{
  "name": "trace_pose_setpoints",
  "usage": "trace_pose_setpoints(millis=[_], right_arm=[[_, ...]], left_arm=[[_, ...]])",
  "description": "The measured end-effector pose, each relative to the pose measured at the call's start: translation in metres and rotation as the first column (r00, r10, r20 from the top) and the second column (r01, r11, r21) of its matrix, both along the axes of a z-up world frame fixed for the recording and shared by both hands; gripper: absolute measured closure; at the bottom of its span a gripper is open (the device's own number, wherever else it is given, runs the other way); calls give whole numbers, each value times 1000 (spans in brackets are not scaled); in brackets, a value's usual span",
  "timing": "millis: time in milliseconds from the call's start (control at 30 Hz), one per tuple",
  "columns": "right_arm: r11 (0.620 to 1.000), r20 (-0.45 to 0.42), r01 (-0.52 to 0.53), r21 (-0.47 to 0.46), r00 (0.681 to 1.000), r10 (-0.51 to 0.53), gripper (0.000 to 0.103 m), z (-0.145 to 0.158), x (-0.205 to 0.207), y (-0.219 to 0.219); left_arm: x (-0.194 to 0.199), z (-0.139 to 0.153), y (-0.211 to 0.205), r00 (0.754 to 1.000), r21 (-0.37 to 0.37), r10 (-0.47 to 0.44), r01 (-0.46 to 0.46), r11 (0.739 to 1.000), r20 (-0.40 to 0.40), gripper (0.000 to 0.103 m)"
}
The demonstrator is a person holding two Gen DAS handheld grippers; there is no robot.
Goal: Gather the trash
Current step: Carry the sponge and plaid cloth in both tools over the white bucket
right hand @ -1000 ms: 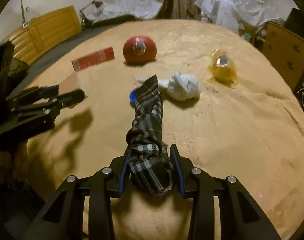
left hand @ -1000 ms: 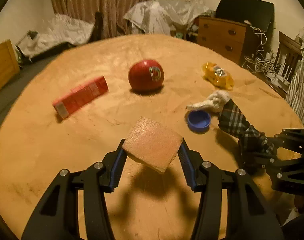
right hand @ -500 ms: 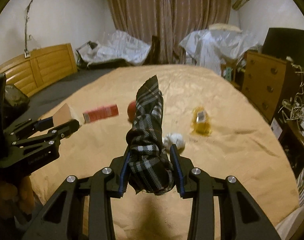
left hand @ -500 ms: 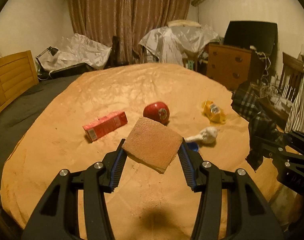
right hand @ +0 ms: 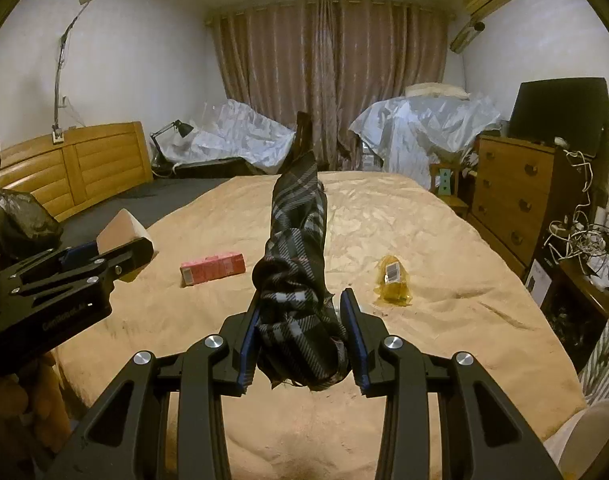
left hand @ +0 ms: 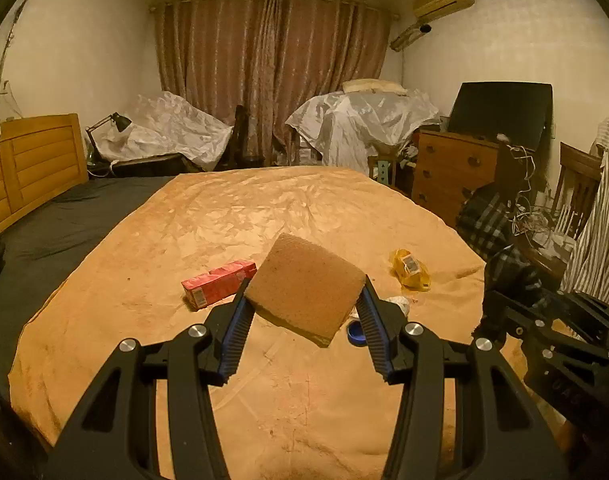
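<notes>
Left wrist view: the left gripper [left hand: 304, 312] is raised above the bed and pinches a tan sponge [left hand: 306, 283] between its two blue-padded fingers [left hand: 233, 332]; the sponge sits tilted, one corner hanging below the pads. Beyond the left finger, on the orange blanket [left hand: 184, 220], lies a red carton [left hand: 218, 283] on its long side. Beyond the right finger lie a blue cap [left hand: 355, 333] and, just behind it, a white crumpled wad [left hand: 398, 303] (largely hidden by the finger). Farther out and to the right of the claw rests a yellow wrapper [left hand: 410, 270]. At the right edge of this view the right gripper [left hand: 504, 316] appears side-on, carrying a plaid cloth [left hand: 484, 224].

Right wrist view: the right gripper [right hand: 300, 332] is pressed onto the plaid cloth [right hand: 298, 264], which is bunched between the pads and stands up as a dark twisted column ahead of the claw, its frayed lower end hanging beneath the fingers. Ahead and left of the claw lies the red carton [right hand: 212, 268]; ahead and right, the yellow wrapper [right hand: 393, 280], both on the blanket [right hand: 444, 320] and well apart from the pads. At the left edge the left gripper [right hand: 116, 248] shows with the sponge [right hand: 118, 232] in its grip, held by a hand [right hand: 28, 412] (only partly visible). A wooden dresser [right hand: 512, 196] stands off the right side of the bed.
</notes>
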State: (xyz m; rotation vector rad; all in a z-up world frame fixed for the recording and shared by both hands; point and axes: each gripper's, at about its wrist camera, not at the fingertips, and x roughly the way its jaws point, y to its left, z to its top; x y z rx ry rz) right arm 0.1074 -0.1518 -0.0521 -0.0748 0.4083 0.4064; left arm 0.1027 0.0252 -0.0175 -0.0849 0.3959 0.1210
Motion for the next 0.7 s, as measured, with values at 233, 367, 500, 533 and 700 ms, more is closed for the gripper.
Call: trace_pose_setpoints(millis=[233, 367, 500, 533, 700], right_arm=[[1000, 10, 2, 0, 1000, -2, 64, 10, -12, -2], [1000, 10, 2, 0, 1000, -2, 64, 10, -11, -1], [1000, 9, 0, -1, 1000, 0, 64, 10, -10, -1], [1000, 9, 0, -2, 1000, 0, 64, 11, -13, -1], [1000, 8, 1, -1, 1000, -1, 64, 11, -9, 1]], left_arm=[[-2, 1, -2, 1000, 2, 5, -5, 1000, 9, 54], [-3, 1, -5, 1000, 5, 3, -3, 1000, 9, 54], [-2, 1, -6, 1000, 3, 2, -2, 1000, 6, 54], [-3, 2, -7, 1000, 2, 1, -1, 1000, 6, 54], [-4, 1, -8, 1000, 4, -3, 3, 1000, 7, 54]])
